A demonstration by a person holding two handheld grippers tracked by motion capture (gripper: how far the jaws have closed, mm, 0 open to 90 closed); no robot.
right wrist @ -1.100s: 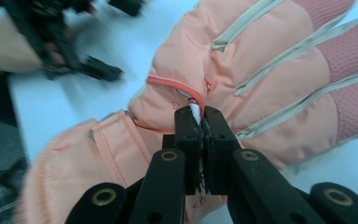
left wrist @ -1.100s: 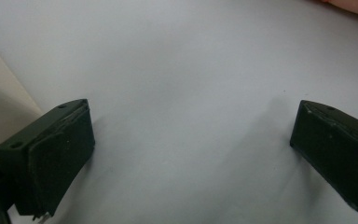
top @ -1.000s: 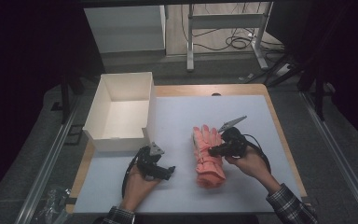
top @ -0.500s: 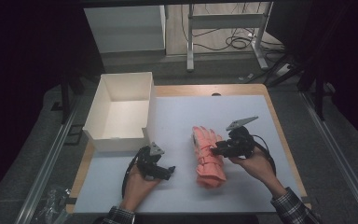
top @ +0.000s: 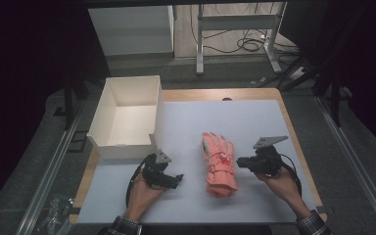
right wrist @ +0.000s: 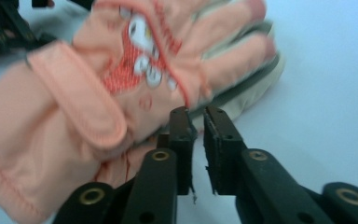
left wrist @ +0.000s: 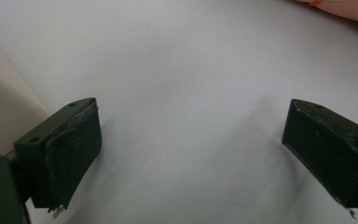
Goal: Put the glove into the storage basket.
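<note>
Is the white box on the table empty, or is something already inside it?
Empty. In the high view the white box stands open-topped, and its bare white floor and inner walls show. The pink glove lies outside it on the table.

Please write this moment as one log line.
left gripper: open, just closing, empty | right gripper: shut, just closing, empty, at pink glove

Both forearms come in from the near edge of the bench, each hand wrapped around a set of tongs. The left tongs (top: 169, 179) lie low in the left hand (top: 142, 196), pointing rightward, jaws set wide apart with nothing between them; they have just been closing slightly. The right tongs (top: 241, 161) point leftward from the right hand (top: 274, 183), jaws just closed to a thin slit, nothing caught between their pads (right wrist: 182, 140).
</note>
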